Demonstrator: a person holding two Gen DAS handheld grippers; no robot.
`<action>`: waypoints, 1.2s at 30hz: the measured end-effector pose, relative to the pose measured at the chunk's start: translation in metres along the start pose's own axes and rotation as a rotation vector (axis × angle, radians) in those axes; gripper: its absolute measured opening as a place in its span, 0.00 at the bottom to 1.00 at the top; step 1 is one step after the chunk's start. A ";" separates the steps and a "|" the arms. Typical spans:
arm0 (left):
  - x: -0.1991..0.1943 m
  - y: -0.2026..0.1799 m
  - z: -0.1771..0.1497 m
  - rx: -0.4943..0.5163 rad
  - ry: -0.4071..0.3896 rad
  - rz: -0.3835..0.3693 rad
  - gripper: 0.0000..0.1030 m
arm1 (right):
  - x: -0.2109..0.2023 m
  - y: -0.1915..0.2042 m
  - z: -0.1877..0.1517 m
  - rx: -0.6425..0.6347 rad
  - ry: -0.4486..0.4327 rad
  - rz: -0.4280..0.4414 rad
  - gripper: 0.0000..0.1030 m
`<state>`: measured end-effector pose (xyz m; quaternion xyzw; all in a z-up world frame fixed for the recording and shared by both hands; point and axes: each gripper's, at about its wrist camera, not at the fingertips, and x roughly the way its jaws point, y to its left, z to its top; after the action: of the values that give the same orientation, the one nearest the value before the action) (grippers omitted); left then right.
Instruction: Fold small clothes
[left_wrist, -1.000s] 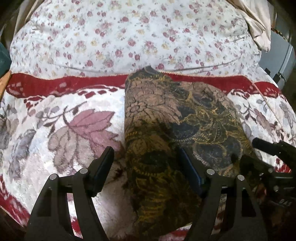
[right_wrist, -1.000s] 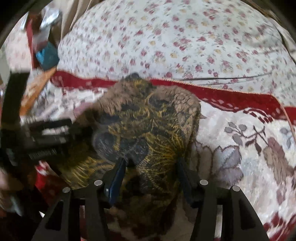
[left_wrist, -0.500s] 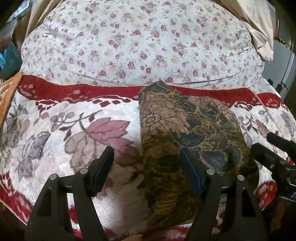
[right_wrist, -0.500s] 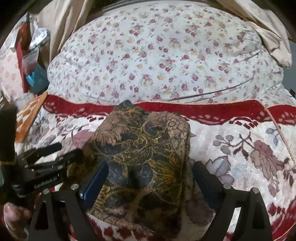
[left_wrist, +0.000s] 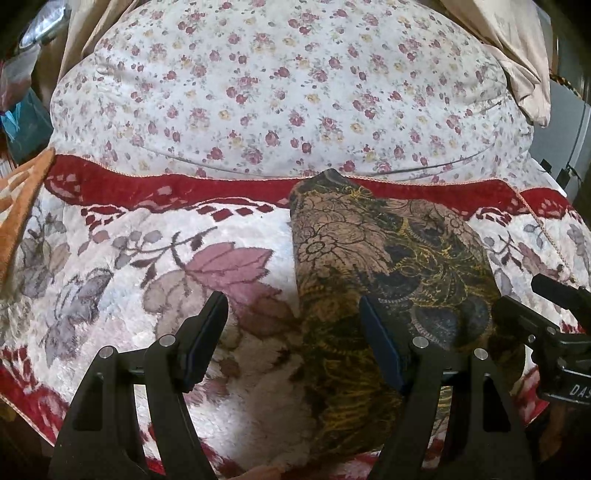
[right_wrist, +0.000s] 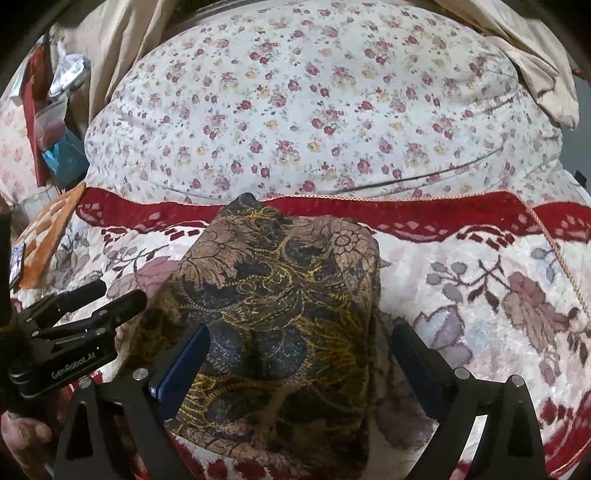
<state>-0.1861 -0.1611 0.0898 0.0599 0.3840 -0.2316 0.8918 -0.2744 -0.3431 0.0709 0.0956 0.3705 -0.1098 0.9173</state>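
Low in the frame the right gripper (right_wrist: 297, 363) is opening, its jaws spreading clear of the folded cloth (right_wrist: 280, 314) between them; the left gripper (left_wrist: 291, 332) stands released beside its edge. The cloth rests mid-frame on the blanket (left_wrist: 122, 258), likely set down finished, below the pillow (right_wrist: 314, 110).

Soft, fairly dim indoor light, brightest on floral quilt (left_wrist: 288, 92). Shadow pools under both tools near bottom. Strong fisheye bending, dark vignetted corners. Focus sharp centrally, slight softness toward edges.
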 end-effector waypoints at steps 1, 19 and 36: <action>0.001 0.000 0.000 0.000 0.000 -0.001 0.72 | 0.001 -0.001 0.000 0.005 0.004 0.000 0.95; 0.013 -0.001 0.000 0.012 0.026 -0.012 0.72 | 0.011 -0.002 0.001 0.001 0.021 0.022 0.95; 0.020 -0.002 0.000 0.022 0.038 -0.016 0.72 | 0.022 -0.004 -0.002 0.009 0.041 0.032 0.95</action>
<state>-0.1750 -0.1702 0.0756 0.0708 0.3988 -0.2417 0.8818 -0.2619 -0.3492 0.0535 0.1076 0.3872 -0.0949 0.9107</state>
